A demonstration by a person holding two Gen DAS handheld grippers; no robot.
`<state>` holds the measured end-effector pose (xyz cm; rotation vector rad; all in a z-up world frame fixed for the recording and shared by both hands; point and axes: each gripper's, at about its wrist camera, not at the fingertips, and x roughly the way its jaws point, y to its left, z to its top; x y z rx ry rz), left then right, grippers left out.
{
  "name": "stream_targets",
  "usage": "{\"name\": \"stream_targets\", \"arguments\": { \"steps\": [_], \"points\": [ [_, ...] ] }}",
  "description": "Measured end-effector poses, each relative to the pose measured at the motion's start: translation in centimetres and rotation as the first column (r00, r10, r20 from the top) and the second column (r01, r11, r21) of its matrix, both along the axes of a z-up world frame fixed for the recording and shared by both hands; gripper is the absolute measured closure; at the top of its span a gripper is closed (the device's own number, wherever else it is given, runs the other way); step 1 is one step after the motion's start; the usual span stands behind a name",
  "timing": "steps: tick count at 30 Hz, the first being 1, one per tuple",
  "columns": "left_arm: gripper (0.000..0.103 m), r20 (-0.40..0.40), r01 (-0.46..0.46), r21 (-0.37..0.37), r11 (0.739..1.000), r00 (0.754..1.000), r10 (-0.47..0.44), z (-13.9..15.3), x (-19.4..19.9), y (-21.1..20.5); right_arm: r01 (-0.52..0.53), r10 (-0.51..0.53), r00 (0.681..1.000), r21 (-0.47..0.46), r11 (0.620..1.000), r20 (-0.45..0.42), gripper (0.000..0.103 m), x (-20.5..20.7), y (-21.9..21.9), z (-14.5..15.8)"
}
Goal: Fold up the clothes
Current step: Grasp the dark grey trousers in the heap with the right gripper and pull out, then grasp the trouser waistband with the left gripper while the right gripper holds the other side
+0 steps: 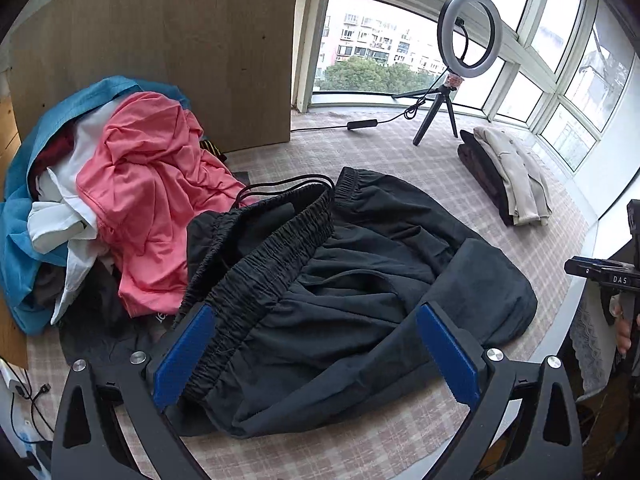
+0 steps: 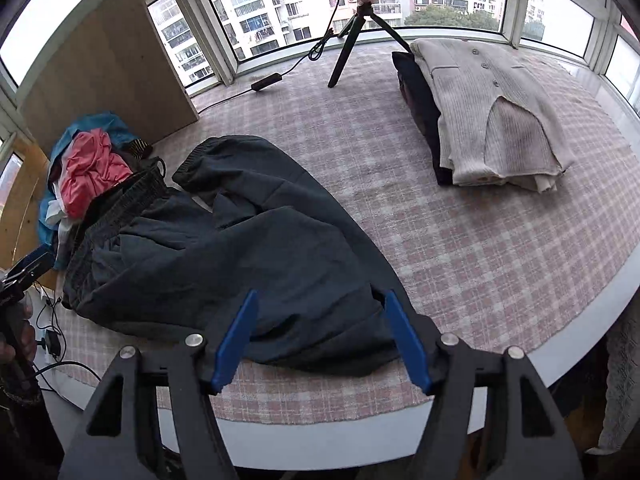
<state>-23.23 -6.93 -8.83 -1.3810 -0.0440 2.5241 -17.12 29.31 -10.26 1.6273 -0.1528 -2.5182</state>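
1. Far left, a heap of unfolded clothes (image 1: 120, 200) is piled against a wooden panel (image 1: 160, 40).
2. Black shorts (image 1: 340, 280) lie crumpled mid-table on the checked cloth (image 2: 500, 260).
3. The left gripper (image 1: 316, 352) is spread wide over the waistband; the right gripper (image 2: 320, 336) gapes at the hem, gripping nothing.
4. At right sits a folded stack (image 2: 492, 120).

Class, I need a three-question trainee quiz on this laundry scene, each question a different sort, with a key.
1. True or false: the left hand-held gripper is shut on the black shorts.
2. The cream cardigan is: A crumpled in the pile, B folded on a stack, C hanging.
3. Fill in: the pink shirt lies on the unfolded ____.

Key: 1 false; 2 B; 3 pile.
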Motion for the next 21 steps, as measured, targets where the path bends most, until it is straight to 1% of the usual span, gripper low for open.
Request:
{"name": "stream_targets", "arguments": {
  "steps": [1, 3, 4, 5, 6, 7, 9, 10, 12, 15, 16, 17, 18, 19, 20, 21],
  "points": [
    [0.002, 0.010, -0.020, -0.010, 1.000, 1.000, 0.020, -0.4, 0.2, 0.0, -0.026, 0.026, 1.000, 0.015, 1.000, -0.001, 0.033, -1.0, -0.8, -0.8],
    [0.002, 0.030, -0.061, -0.028, 0.998, 0.998, 0.062, -1.1, 0.7, 0.0, -0.130, 0.130, 0.992, 0.012, 0.991, 0.001, 0.033, -3.0, -3.2, -2.5],
    [0.002, 0.037, -0.095, -0.027, 0.995, 0.995, 0.096, -1.2, 1.2, -0.8, -0.179, 0.179, 0.984, 0.007, 0.984, 0.007, 0.033, -3.8, -4.6, -3.2],
    [0.002, 0.042, -0.138, -0.034, 0.990, 0.989, 0.139, -1.3, 1.8, -1.6, -0.261, 0.261, 0.965, -0.010, 0.965, 0.006, 0.033, -4.3, -6.5, -4.0],
    [0.002, 0.047, -0.182, -0.042, 0.982, 0.982, 0.184, -1.3, 2.4, -2.4, -0.341, 0.341, 0.940, -0.027, 0.940, 0.002, 0.033, -4.8, -8.5, -4.7],
    [0.002, 0.051, -0.235, -0.050, 0.971, 0.970, 0.237, -1.2, 3.2, -3.3, -0.420, 0.420, 0.907, -0.044, 0.907, -0.002, 0.033, -5.3, -10.5, -5.5],
    [0.002, 0.067, -0.346, -0.054, 0.937, 0.935, 0.349, -1.1, 5.0, -5.1, -0.587, 0.588, 0.809, -0.059, 0.807, -0.012, 0.033, -5.2, -15.0, -6.2],
    [0.002, 0.068, -0.396, -0.051, 0.917, 0.915, 0.398, -0.9, 6.2, -5.8, -0.658, 0.659, 0.752, -0.060, 0.750, -0.017, 0.033, -5.0, -17.1, -6.5],
    [0.002, 0.071, -0.491, -0.048, 0.870, 0.867, 0.493, -0.5, 8.4, -7.1, -0.756, 0.756, 0.654, -0.005, 0.654, -0.036, 0.033, -4.3, -20.3, -7.1],
    [0.002, 0.061, -0.603, -0.064, 0.795, 0.793, 0.607, 0.0, 12.0, -7.7, -0.870, 0.874, 0.483, 0.080, 0.486, -0.050, 0.030, -3.2, -25.1, -7.9],
    [0.002, 0.058, -0.634, -0.064, 0.771, 0.769, 0.637, 0.1, 13.1, -7.7, -0.893, 0.898, 0.439, 0.090, 0.440, -0.037, 0.032, -2.7, -25.8, -8.4],
    [0.002, 0.057, -0.662, -0.063, 0.747, 0.745, 0.665, 0.2, 14.2, -7.7, -0.918, 0.921, 0.388, 0.079, 0.389, -0.023, 0.041, -2.2, -26.1, -8.9],
    [0.002, 0.060, -0.683, -0.057, 0.729, 0.726, 0.685, 0.2, 15.1, -7.7, -0.934, 0.937, 0.351, 0.067, 0.350, 0.001, 0.083, -1.9, -26.0, -9.2],
    [0.002, 0.066, -0.699, -0.055, 0.713, 0.710, 0.701, 0.1, 15.8, -7.6, -0.940, 0.941, 0.338, 0.042, 0.338, 0.011, 0.098, -2.0, -25.5, -9.1],
    [0.002, 0.073, -0.709, -0.058, 0.703, 0.699, 0.712, 0.0, 16.2, -7.5, -0.945, 0.944, 0.328, 0.017, 0.328, 0.019, 0.098, -2.1, -24.9, -8.9],
    [0.002, 0.080, -0.717, -0.062, 0.694, 0.690, 0.720, -0.1, 16.4, -7.3, -0.931, 0.931, 0.366, 0.004, 0.366, -0.009, 0.099, -2.6, -22.9, -7.4]
  ]
}}
